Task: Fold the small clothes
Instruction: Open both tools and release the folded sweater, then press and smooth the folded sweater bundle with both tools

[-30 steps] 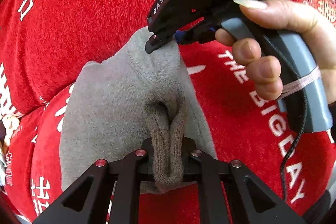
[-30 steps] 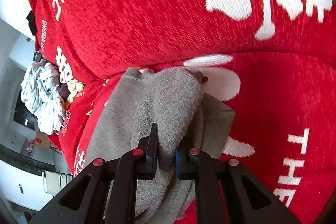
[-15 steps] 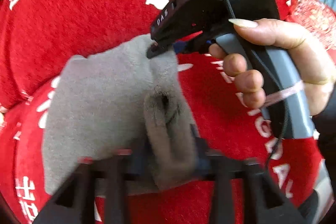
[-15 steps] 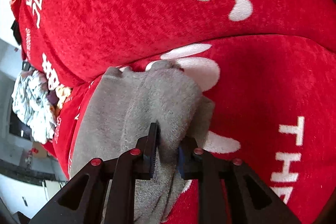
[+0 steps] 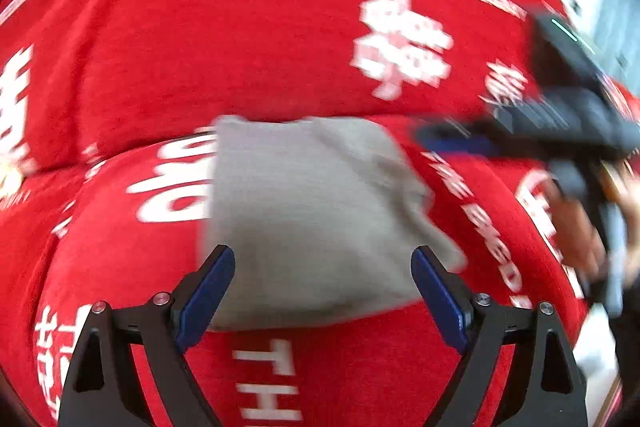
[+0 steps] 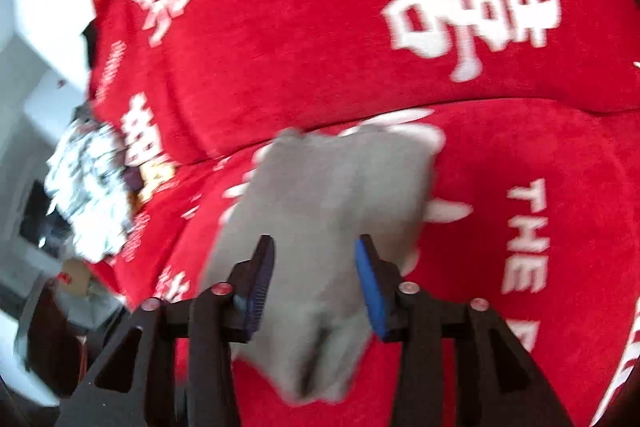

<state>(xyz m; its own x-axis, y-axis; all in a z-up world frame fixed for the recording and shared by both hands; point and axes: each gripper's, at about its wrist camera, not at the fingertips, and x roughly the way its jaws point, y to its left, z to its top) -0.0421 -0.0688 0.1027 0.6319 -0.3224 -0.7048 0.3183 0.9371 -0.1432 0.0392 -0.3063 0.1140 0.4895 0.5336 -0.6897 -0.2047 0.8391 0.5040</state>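
item: grey garment (image 5: 320,227), folded, centre of frame on the red cushion cover (image 5: 240,59). left tongs (image 5: 322,291) spread wide, empty, straddling its near edge. right tongs (image 6: 316,283) parted, holding nothing; cloth sits between the pads, contact unclear through blur. risk: a pad snagging the top layer on withdrawal, or the soft cushion letting the fold spring open.

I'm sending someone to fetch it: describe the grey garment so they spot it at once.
Start at the red cover printed with white characters. On its seat part, just before the crease where the back rises, lies the grey garment, folded into a compact block. It is the only plain grey piece; the patterned clothes pile sits off to one side.
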